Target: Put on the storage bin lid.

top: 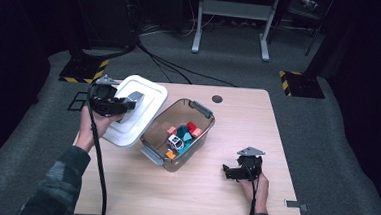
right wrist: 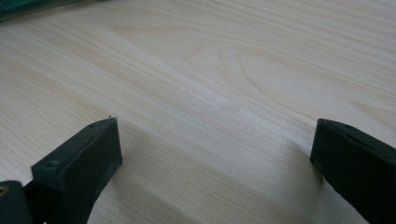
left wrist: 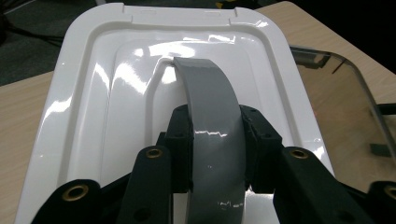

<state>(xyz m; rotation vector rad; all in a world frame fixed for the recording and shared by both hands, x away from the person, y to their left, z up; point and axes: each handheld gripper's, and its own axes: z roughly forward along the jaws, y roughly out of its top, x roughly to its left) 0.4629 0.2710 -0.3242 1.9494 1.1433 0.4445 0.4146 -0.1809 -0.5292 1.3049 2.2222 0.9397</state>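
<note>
Dark carpet surrounds the pale wooden counter, where left tongs, clamped on the white plastic lid's grey handle, could let the white plastic lid swing into the clear plastic toy bin at centre frame, while right tongs rest apart, lower right.

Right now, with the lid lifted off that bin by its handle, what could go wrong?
1. The left tongs pinch only the grey handle, so the white lid could swing or slip.
2. The lid hangs tilted beside the clear bin; its lower edge might bump the rim and jolt the toys.
3. The right tongs rest open on the table, not steadying the bin.
</note>
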